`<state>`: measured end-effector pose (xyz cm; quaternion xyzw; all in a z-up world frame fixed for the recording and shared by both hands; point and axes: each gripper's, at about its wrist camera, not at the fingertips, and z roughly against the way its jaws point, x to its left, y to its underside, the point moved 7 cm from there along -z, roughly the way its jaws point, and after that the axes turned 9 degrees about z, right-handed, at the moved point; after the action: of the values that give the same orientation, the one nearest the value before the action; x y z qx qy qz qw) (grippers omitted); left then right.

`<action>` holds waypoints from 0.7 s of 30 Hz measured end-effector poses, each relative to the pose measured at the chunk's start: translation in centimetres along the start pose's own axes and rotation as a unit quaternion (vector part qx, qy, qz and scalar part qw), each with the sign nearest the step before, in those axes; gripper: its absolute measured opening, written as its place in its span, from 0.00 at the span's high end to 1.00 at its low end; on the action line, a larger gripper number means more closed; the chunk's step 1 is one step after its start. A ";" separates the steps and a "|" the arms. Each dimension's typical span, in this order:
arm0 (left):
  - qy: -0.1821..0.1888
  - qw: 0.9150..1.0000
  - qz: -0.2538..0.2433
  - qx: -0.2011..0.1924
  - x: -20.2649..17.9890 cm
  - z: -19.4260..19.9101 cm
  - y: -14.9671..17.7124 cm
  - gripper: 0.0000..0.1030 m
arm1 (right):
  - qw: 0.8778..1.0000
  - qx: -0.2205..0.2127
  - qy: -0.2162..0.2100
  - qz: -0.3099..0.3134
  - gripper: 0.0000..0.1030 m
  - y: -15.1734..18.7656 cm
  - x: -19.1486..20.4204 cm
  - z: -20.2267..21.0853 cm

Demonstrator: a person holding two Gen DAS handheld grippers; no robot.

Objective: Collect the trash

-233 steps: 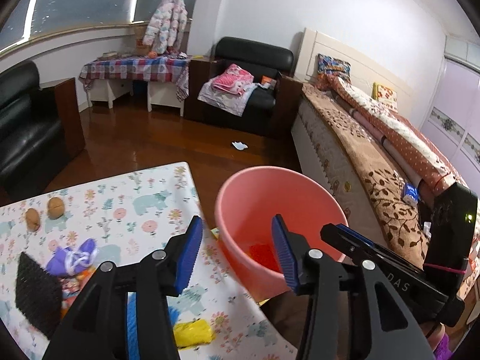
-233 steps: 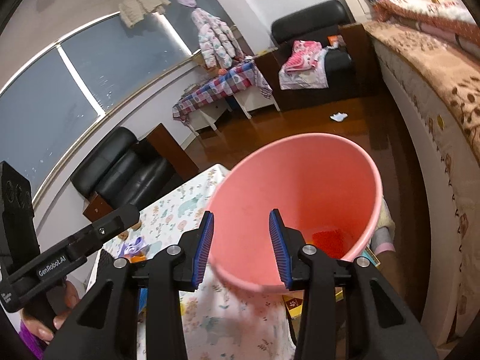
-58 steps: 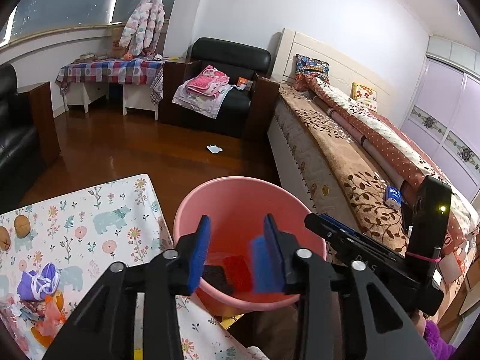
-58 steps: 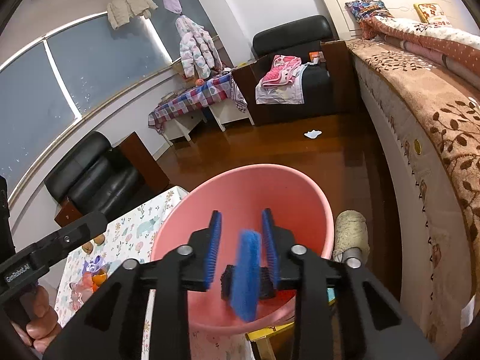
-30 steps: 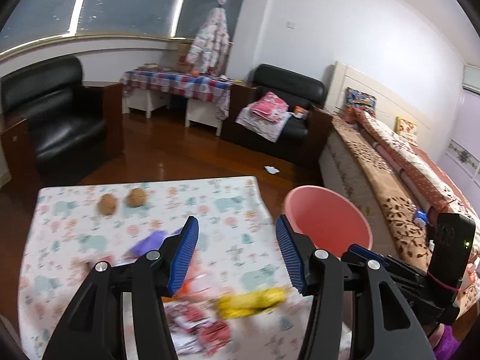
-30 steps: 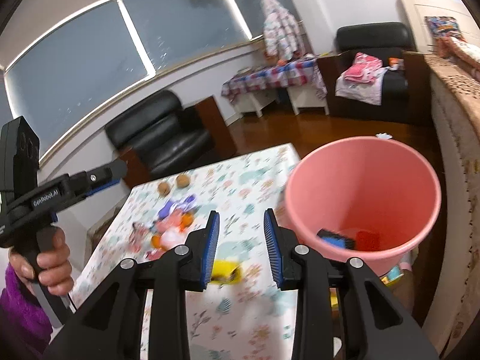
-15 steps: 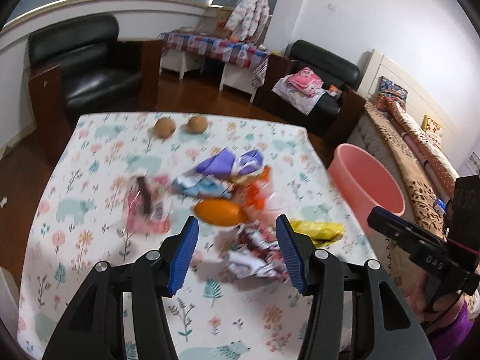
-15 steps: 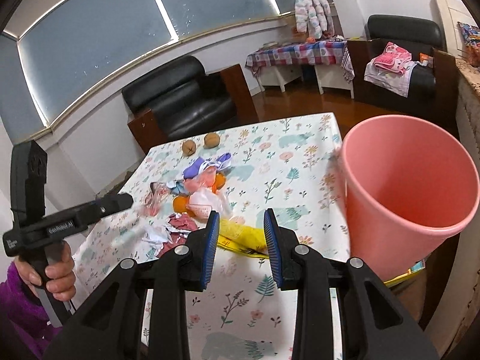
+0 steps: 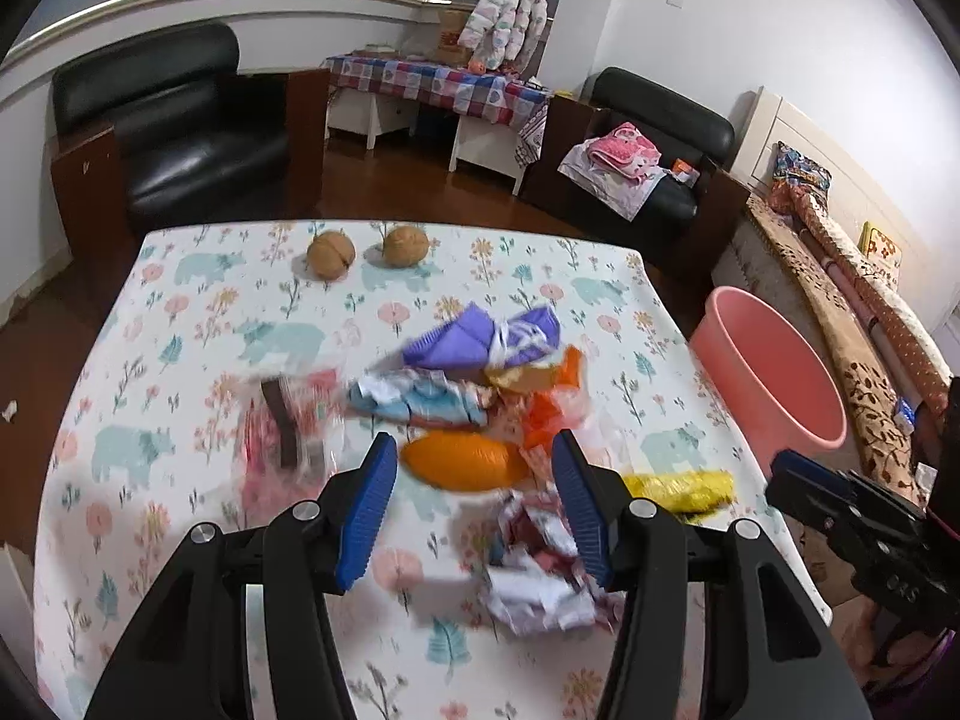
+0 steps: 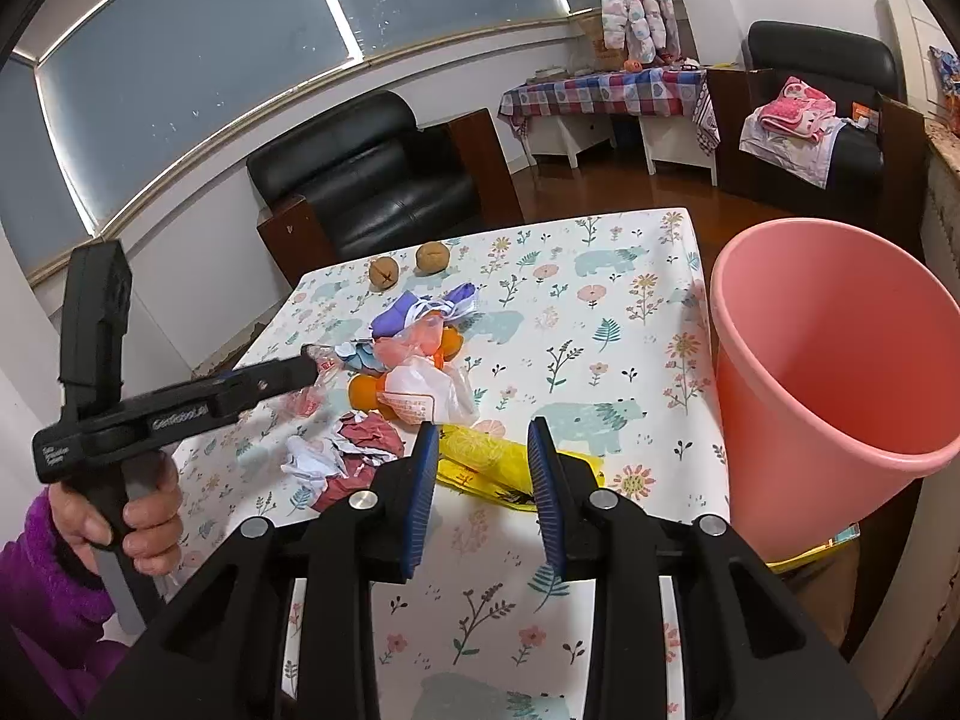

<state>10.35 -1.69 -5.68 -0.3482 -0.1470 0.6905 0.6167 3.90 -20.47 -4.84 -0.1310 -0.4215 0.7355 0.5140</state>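
Observation:
A pile of trash lies on the floral tablecloth (image 9: 180, 312): a purple wrapper (image 9: 480, 339), a blue-white wrapper (image 9: 420, 399), an orange piece (image 9: 462, 468), a yellow wrapper (image 9: 678, 489) and a crumpled red-white wrapper (image 9: 540, 576). My left gripper (image 9: 474, 480) hovers open just above the orange piece, holding nothing. My right gripper (image 10: 481, 450) is open and empty, its fingers framing the yellow wrapper (image 10: 480, 456) on the table beyond them. The pink bucket (image 10: 780, 420) stands off the table's right edge.
Two walnuts (image 9: 330, 255) sit near the table's far edge. A clear pink wrapper with a brown bar (image 9: 288, 426) lies left of the pile. A hand in a purple sleeve (image 10: 120, 516) holds the left gripper. Armchairs, a bed and a wooden floor surround the table.
Both grippers have swung from the bucket to the table. The left gripper has come down closer to the pile; the right has shifted slightly toward the yellow wrapper.

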 end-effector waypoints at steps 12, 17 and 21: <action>-0.011 0.992 -0.115 0.046 1.3 -5.9 -2.6 0.49 | 1.000 0.017 -0.009 0.002 0.70 0.0 0.1 -1.7; -0.001 0.988 -0.133 0.076 1.9 -8.2 -1.9 0.47 | 1.000 0.027 -0.007 0.000 0.70 -0.2 -0.1 -2.7; 0.010 0.988 -0.136 0.072 2.1 -8.4 -1.6 0.44 | 0.999 0.035 0.000 -0.002 0.70 -0.2 -0.7 -3.2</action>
<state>17.12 -1.23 -11.25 -0.2863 -0.1371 0.6053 0.7299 6.36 -19.49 -6.78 -0.1118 -0.3959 0.7488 0.5198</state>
